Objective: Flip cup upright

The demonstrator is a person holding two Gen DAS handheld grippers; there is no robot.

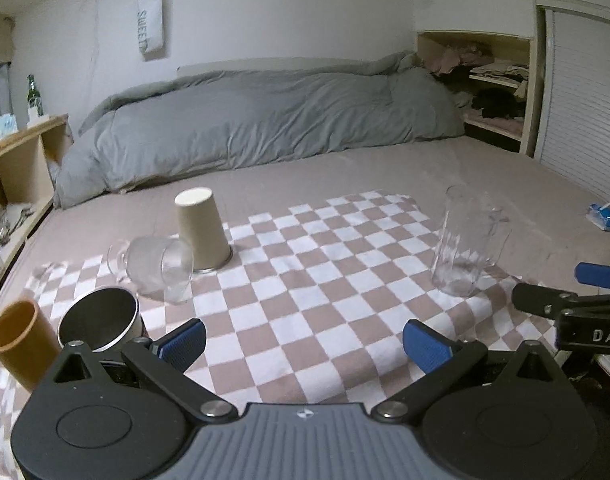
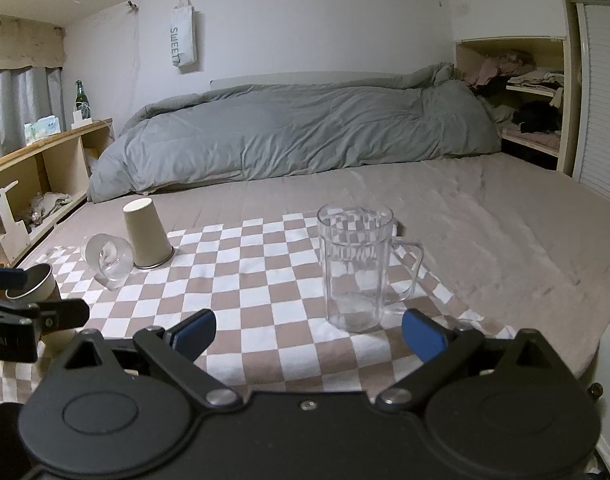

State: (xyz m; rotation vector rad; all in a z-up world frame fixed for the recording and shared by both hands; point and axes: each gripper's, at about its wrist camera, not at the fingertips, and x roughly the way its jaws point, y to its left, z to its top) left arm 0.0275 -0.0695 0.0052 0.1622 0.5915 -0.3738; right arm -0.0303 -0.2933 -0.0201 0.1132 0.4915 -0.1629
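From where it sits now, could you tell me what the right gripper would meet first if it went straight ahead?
Most likely the clear plastic mug, standing upright just ahead of the open right gripper, slightly right of centre between its fingers. Depth is hard to judge.

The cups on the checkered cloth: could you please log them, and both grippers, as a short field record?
surface: checkered cloth on a bed
beige cup: upside down, rim on the cloth
glass mug: on its side, beside the beige cup
clear pitcher: upright, handle to its right
steel cup: tilted, mouth toward the left wrist camera
orange cup: open end up, leaning, near left edge
left gripper: jaws wide apart, holding nothing
right gripper: jaws wide apart, just short of the pitcher
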